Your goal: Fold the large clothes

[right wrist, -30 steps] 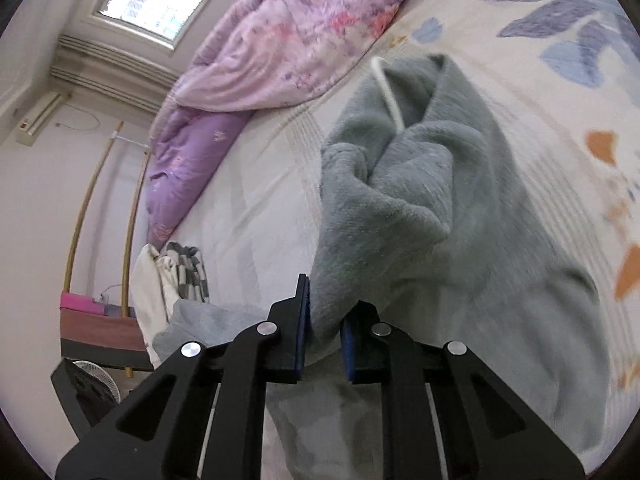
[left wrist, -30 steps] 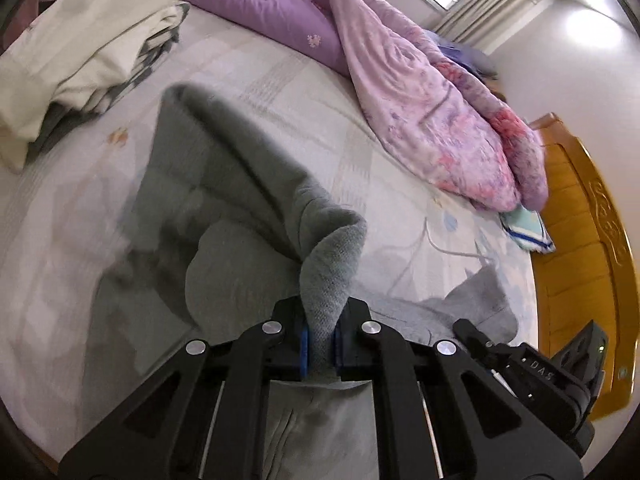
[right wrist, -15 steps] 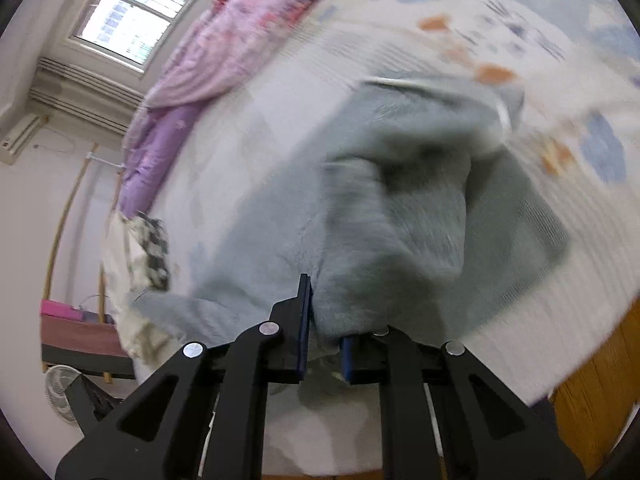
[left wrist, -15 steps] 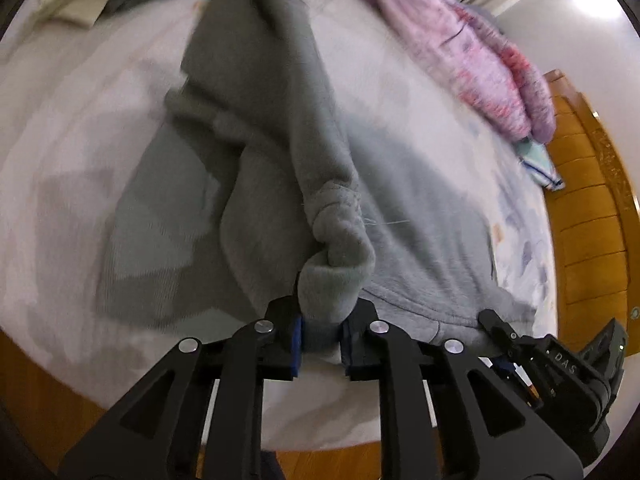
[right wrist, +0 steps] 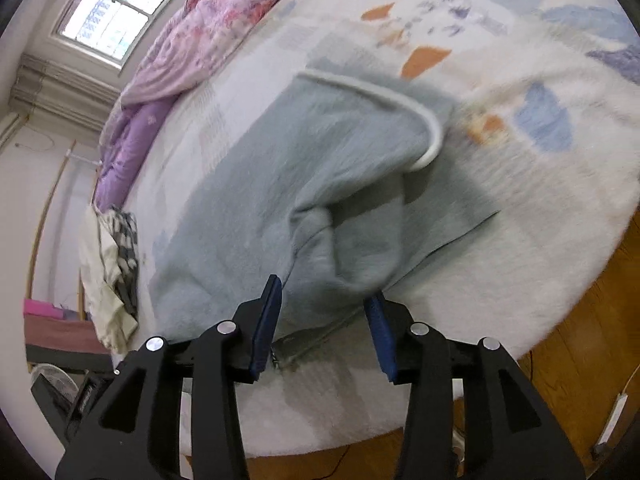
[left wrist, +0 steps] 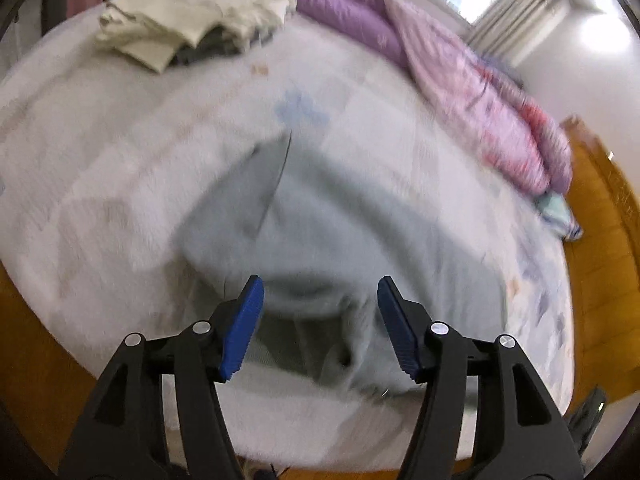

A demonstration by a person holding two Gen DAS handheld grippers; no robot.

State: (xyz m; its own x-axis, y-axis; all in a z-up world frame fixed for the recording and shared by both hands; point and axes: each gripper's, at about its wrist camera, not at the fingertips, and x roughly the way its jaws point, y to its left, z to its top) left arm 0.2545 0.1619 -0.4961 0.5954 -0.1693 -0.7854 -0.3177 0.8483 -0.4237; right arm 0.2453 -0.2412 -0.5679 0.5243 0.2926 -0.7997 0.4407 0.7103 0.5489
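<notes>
A large grey fleece garment (left wrist: 332, 240) lies folded over on the bed near its front edge; it also shows in the right wrist view (right wrist: 304, 184), with a white drawcord (right wrist: 420, 116) along its far edge. My left gripper (left wrist: 320, 324) is open, its blue pads apart just above the garment's near edge, holding nothing. My right gripper (right wrist: 324, 328) is open too, hovering over the garment's near fold and zipper edge. Both views are motion-blurred.
A pink and purple quilt (left wrist: 460, 76) is heaped along the far side of the bed. A pile of cream clothes (left wrist: 200, 12) sits at the far left corner. The wooden bed frame (left wrist: 600, 216) is at right, and wooden floor (right wrist: 580, 320) lies past the bed edge.
Both grippers have opened and let go of the grey garment, which has dropped flat onto the bed. Both have pulled back toward the bed's front edge.
</notes>
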